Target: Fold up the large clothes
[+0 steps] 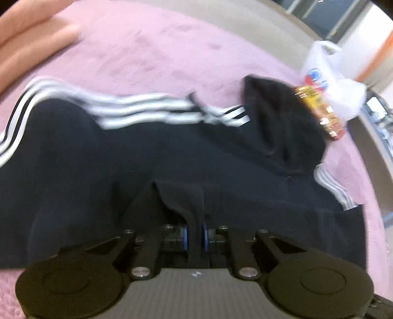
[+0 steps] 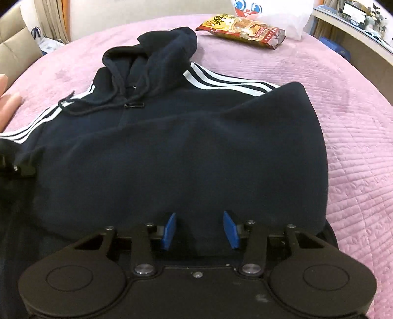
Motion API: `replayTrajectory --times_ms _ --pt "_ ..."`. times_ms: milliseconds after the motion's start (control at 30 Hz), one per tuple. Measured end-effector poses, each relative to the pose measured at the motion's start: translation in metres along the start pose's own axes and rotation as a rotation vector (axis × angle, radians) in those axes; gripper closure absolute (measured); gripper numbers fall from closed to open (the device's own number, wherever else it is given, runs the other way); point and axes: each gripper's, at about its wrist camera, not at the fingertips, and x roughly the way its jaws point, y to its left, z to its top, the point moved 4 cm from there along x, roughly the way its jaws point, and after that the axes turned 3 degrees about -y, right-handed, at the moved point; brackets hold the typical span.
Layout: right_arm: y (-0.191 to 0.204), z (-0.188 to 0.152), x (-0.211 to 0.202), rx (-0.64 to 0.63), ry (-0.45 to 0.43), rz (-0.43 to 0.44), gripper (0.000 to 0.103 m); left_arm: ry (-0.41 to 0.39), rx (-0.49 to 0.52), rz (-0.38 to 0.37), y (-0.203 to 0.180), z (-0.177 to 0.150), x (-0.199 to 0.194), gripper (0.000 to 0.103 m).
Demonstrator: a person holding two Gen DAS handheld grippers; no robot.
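1. The navy hoodie (image 2: pixel 172 152) lies spread on the pink bed cover (image 2: pixel 356 137), hood (image 2: pixel 157 49) toward the far end, striped sleeves already laid in across the body.
2. The left claw (image 1: pixel 195 239) is pinched nearly shut on a ridge of hem fabric between its blue pads.
3. The right claw (image 2: pixel 200 230) stands half open, cloth bulging between its pads but not clamped (no grip there yet, I judge).
4. Done: sleeves tucked. Left: folding the hem end up toward the hood, which probably needs both grips first.
5. A snack packet (image 2: pixel 242 30) and white plastic bag (image 2: pixel 277 17) sit beyond the hood, apart from it.
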Motion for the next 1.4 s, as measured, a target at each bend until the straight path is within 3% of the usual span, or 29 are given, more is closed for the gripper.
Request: replayTrajectory --times_ms 67,167,233,300,367,467,567,600,700,733,767,833,900,1033,1133,1200,1300,1400 --pt "-0.002 0.006 -0.003 0.031 0.001 0.033 0.048 -0.087 0.038 -0.075 -0.017 0.016 -0.02 0.098" --pt "-0.007 0.023 -0.018 0.091 -0.037 0.079 0.048 -0.216 0.037 -0.116 -0.022 0.049 -0.049 0.098" --pt "-0.01 0.035 -0.031 0.099 -0.092 0.075 0.048 -0.274 0.008 -0.084 -0.009 0.066 -0.061 0.098" --pt "-0.015 0.046 -0.038 0.125 -0.139 0.061 0.048 -0.32 0.027 0.025 0.008 0.072 -0.061 0.098" --pt "-0.02 0.053 -0.035 0.138 -0.162 0.036 0.048 -0.278 0.055 0.122 0.029 0.067 -0.04 0.097" --pt "-0.024 0.051 -0.008 0.116 -0.107 -0.064 0.048 -0.064 0.096 0.139 0.045 0.046 0.013 0.076" --pt "-0.02 0.039 0.032 0.084 0.002 -0.095 0.047 -0.097 0.215 0.195 0.04 0.027 0.024 0.065" --pt "-0.016 0.039 0.035 0.058 -0.019 -0.11 0.047 -0.102 0.229 0.213 0.038 0.025 0.021 0.065" --pt "-0.007 0.048 0.03 0.022 0.005 -0.135 0.048 -0.149 0.203 0.173 0.035 0.02 -0.011 0.063" --pt "-0.004 0.051 0.023 0.019 -0.008 -0.119 0.048 -0.168 0.189 0.151 0.037 0.016 -0.027 0.057" --pt "0.004 0.055 0.012 -0.001 -0.048 -0.099 0.048 -0.183 0.169 0.136 0.038 0.009 -0.043 0.049" --pt "0.024 0.056 -0.008 -0.076 -0.128 -0.093 0.048 -0.212 0.119 0.129 0.047 -0.004 -0.079 0.044" --pt "0.046 0.051 -0.017 -0.135 -0.162 -0.073 0.048 -0.221 0.048 0.169 0.064 -0.022 -0.108 0.041" --pt "0.075 0.032 -0.023 -0.163 -0.099 0.002 0.047 -0.229 -0.077 0.33 0.114 -0.059 -0.157 0.04" --pt "0.091 0.01 -0.032 -0.196 -0.068 0.039 0.037 -0.233 -0.202 0.452 0.159 -0.084 -0.19 0.038" --pt "0.097 -0.007 -0.035 -0.219 -0.041 0.048 0.037 -0.224 -0.293 0.528 0.19 -0.094 -0.203 0.037" --pt "0.104 -0.027 -0.031 -0.231 0.026 0.062 0.037 -0.237 -0.462 0.593 0.23 -0.106 -0.216 0.034" --pt "0.108 -0.045 -0.026 -0.249 0.08 0.061 0.037 -0.257 -0.585 0.604 0.256 -0.109 -0.215 0.024"
